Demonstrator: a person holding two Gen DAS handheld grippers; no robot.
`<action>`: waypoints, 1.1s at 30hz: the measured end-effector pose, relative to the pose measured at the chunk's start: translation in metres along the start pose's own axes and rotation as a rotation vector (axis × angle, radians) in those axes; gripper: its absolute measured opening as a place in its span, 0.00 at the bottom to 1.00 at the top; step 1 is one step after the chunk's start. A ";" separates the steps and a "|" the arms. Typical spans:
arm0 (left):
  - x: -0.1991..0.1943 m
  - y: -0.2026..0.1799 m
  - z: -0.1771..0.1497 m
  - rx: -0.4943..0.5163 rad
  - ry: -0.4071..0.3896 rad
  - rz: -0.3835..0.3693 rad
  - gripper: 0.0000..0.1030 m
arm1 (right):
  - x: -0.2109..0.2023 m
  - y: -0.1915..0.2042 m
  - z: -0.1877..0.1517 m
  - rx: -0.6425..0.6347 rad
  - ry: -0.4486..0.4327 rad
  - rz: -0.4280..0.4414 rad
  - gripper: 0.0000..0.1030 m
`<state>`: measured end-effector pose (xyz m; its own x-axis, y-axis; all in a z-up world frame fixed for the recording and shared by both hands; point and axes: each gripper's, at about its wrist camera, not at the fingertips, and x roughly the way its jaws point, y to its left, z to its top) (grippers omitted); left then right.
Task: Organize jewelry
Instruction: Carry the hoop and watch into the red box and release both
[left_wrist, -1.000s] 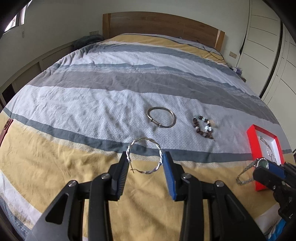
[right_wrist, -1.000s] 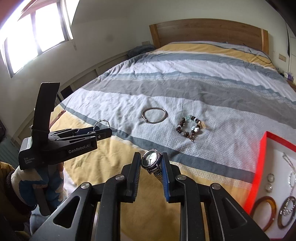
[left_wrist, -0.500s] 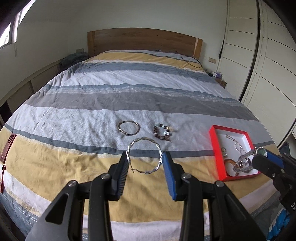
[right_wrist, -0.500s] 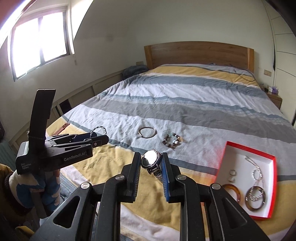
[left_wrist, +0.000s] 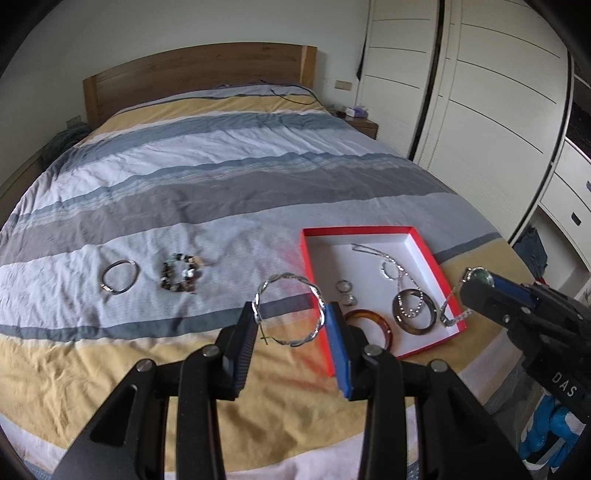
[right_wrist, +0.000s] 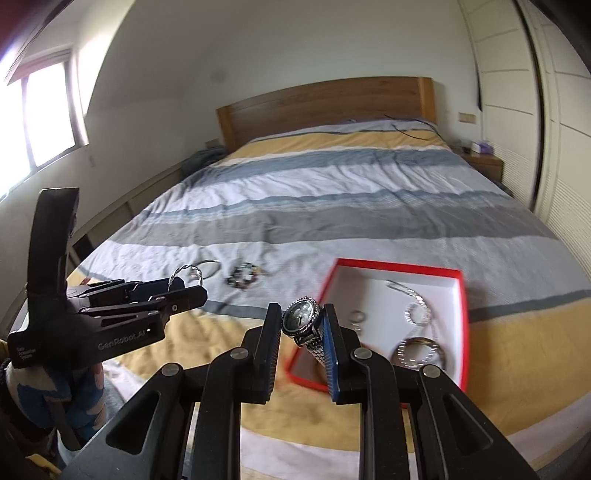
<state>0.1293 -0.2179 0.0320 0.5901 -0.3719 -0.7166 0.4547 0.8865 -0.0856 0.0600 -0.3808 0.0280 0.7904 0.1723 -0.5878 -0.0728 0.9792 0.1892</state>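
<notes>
Above the bed (left_wrist: 258, 192), the left hand-held gripper (left_wrist: 291, 321) clamps a twisted silver bangle (left_wrist: 290, 314); the right hand-held gripper (right_wrist: 301, 328) grips a wristwatch (right_wrist: 301, 321), both apparently carried toward the red box (left_wrist: 436, 266) for storage.

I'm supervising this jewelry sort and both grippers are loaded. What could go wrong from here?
1. The twisted silver bangle is pinched only at its two edges by the left gripper; it might spring out.
2. The watch sits tilted in the right gripper with its band hanging, so it could snag the red box rim.
3. The box already holds rings and a chain; dropped pieces may tangle.
</notes>
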 end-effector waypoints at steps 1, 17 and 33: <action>0.010 -0.007 0.003 0.015 0.008 -0.011 0.34 | 0.005 -0.009 0.000 0.007 0.007 -0.011 0.21; 0.166 -0.064 0.032 0.129 0.149 -0.059 0.34 | 0.138 -0.124 0.020 0.064 0.173 -0.108 0.21; 0.200 -0.049 0.023 0.065 0.200 -0.093 0.35 | 0.204 -0.136 0.022 0.015 0.337 -0.194 0.21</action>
<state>0.2404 -0.3420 -0.0915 0.4021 -0.3835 -0.8314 0.5472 0.8287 -0.1175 0.2444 -0.4807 -0.1002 0.5443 0.0118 -0.8388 0.0690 0.9959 0.0587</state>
